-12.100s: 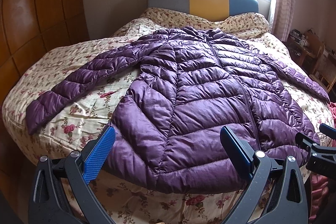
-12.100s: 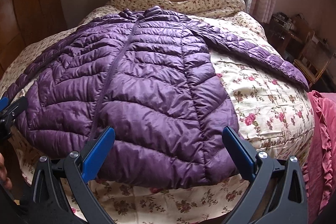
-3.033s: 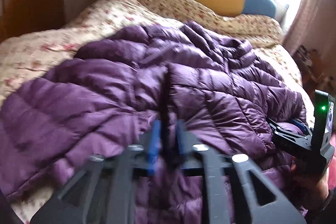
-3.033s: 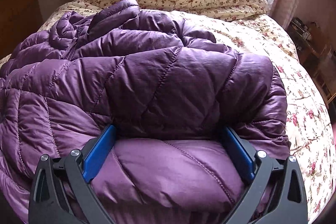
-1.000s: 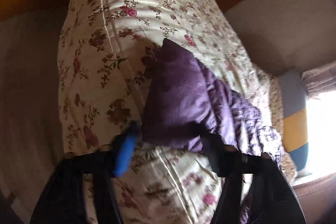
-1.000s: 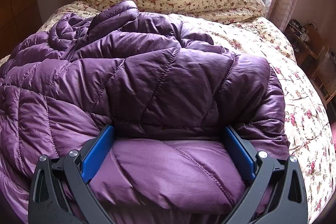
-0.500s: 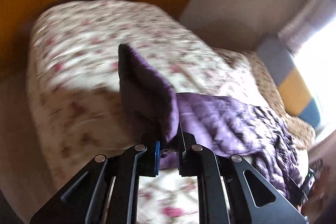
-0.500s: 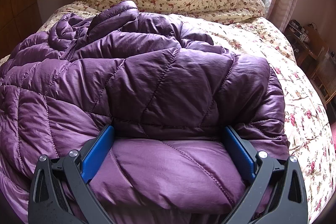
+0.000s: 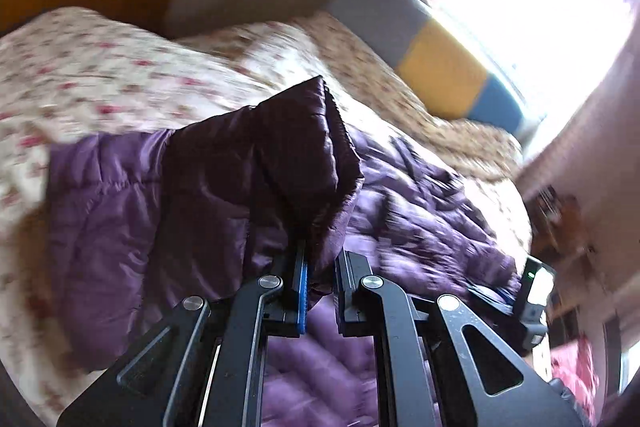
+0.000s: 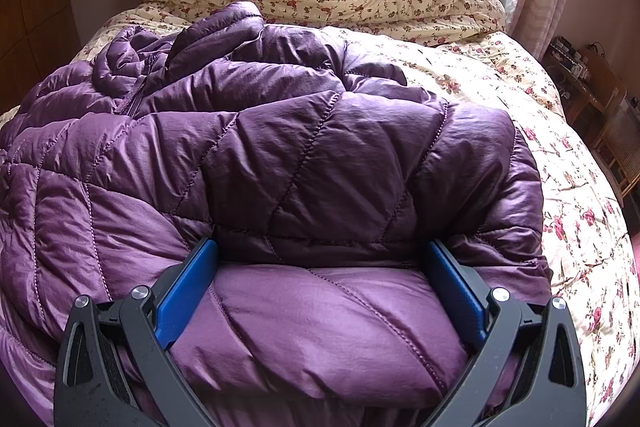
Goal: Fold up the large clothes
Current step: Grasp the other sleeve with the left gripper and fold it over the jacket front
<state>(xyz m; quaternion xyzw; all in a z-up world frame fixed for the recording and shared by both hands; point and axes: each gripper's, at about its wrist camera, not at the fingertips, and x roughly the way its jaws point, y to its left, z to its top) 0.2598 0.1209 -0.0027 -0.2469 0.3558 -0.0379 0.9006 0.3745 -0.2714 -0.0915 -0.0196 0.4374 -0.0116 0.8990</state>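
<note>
At the centre of the blurred left wrist view, the left gripper [image 9: 320, 279] has its jaws pressed together on the cuff end of the purple jacket's sleeve [image 9: 296, 163], lifted above the floral bedspread [image 9: 100, 75]; only this view shows the other tool's green light [image 9: 531, 275] at the right edge. In the right wrist view, the right gripper [image 10: 320, 287] is spread wide over the folded purple jacket [image 10: 280, 155] mid-frame, pads touching padding; no writing is legible
</note>
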